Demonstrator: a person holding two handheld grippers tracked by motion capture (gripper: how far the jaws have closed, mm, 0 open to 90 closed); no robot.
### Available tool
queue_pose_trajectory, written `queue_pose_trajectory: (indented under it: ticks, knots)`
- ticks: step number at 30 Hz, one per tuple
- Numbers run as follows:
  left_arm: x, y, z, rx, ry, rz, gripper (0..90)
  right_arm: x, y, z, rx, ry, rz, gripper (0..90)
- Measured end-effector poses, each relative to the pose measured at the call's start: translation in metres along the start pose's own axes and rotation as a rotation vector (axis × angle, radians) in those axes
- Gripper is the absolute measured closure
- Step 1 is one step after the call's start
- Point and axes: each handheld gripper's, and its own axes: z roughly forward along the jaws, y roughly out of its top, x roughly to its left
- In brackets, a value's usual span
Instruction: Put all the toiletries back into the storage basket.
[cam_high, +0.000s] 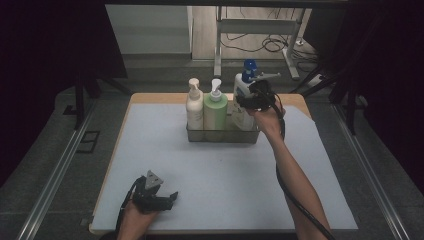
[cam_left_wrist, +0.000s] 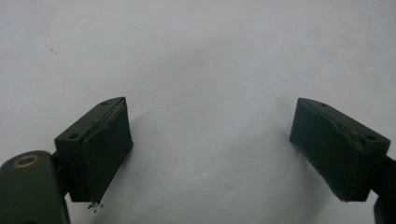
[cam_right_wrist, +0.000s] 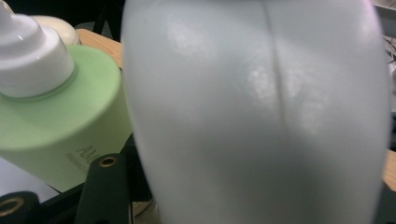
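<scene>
A white bottle (cam_high: 241, 90) with a blue pump stands at the right end of a clear basket (cam_high: 222, 136) at the back of the table. My right gripper (cam_high: 246, 102) is shut on its upper body from the near side. Up close in the right gripper view, the white bottle (cam_right_wrist: 261, 116) sits between the jaws. A green pump bottle (cam_high: 215, 112) (cam_right_wrist: 60, 126) and a cream pump bottle (cam_high: 194, 107) stand in the same basket to its left. My left gripper (cam_high: 171, 200) (cam_left_wrist: 210, 144) rests open and holds nothing on the mat at the near left.
A pale blue mat (cam_high: 225, 175) covers most of the wooden table (cam_high: 150, 97). Metal rails (cam_high: 60, 165) run along both sides of the table. Table legs and cables lie on the floor beyond the far edge.
</scene>
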Motion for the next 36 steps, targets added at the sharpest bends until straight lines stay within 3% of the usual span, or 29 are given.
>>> queue_pose_trajectory:
  ticks: [32,36]
  knots:
    - [0.000,0.000,0.000,0.000,0.000,0.002,12.3,0.009,-0.032,0.014,0.076,0.047,0.007,40.7]
    - [0.000,0.000,0.000,0.001,0.000,0.003,12.3,0.009,-0.030,0.014,0.091,0.062,-0.022,39.5]
